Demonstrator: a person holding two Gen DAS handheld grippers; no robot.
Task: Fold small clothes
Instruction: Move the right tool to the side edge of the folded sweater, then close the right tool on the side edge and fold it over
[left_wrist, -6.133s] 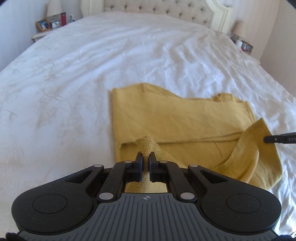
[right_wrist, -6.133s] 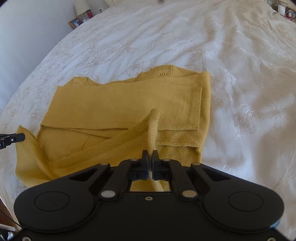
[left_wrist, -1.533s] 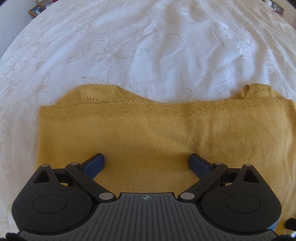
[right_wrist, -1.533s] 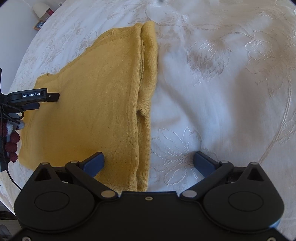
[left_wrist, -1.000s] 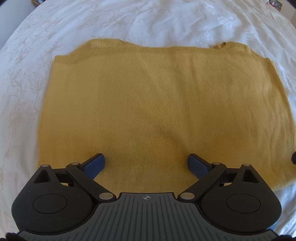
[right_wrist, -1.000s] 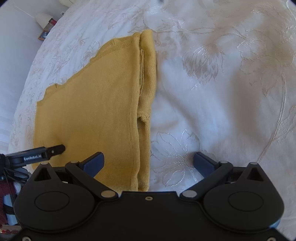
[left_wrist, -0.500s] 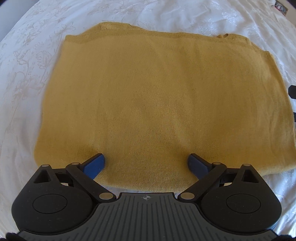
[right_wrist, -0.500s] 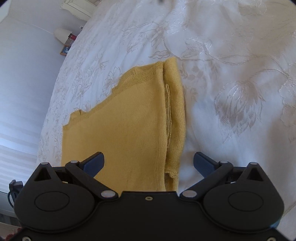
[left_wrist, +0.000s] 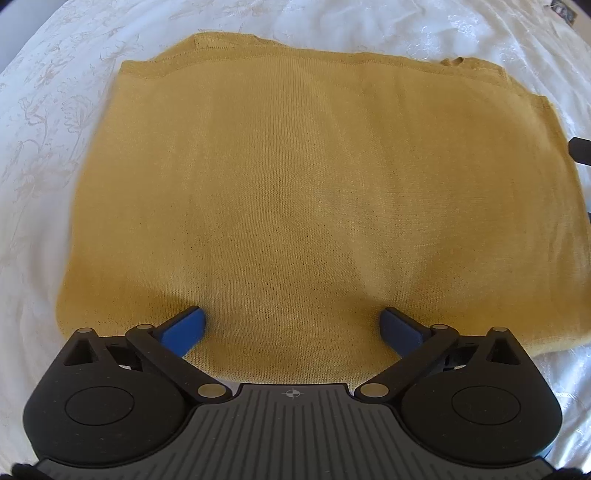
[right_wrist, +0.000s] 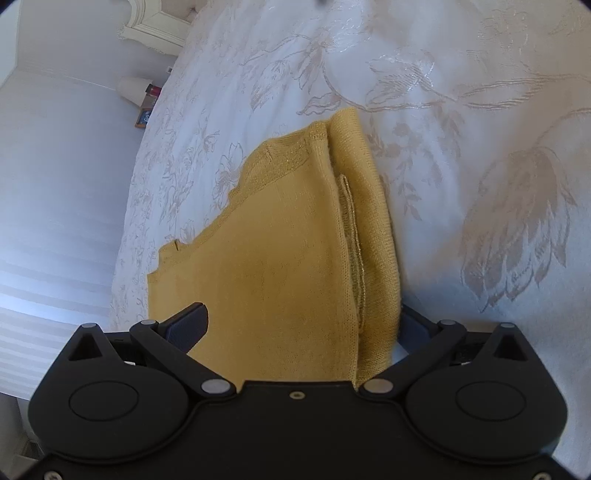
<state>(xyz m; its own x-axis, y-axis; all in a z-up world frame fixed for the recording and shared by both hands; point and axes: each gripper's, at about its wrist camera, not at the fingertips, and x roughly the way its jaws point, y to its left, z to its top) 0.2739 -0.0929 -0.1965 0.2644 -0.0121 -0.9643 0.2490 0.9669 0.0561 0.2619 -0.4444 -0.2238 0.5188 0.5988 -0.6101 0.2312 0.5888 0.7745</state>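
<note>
The yellow knitted garment (left_wrist: 295, 192) is now lying flat on the white bedspread (left_wrist: 44, 92) as one smooth rectangle. Six seconds ago both grippers were pinching loose corners of it and the cloth was lying half open; since then the jaws have let go and the fold is looking closed, with no loose sleeve sticking out. In the last second the left wrist view is drawing back toward the near edge of the bed, so more of the garment is coming into sight. I judge from this that one fold is finished and that the next step, maybe a second fold or only smoothing, is being prepared.

The left gripper (left_wrist: 291, 325) is standing wide open and is holding nothing; its blue fingers (left_wrist: 184, 326) are hovering over the near hem of the garment, and whether they are touching the cloth I cannot tell.

The right gripper (right_wrist: 301, 325) is also spread wide and empty. The garment's right side, where the folded layers (right_wrist: 365, 240) are showing, is lying between its jaws, with the outer edge just beside the right finger.
</note>
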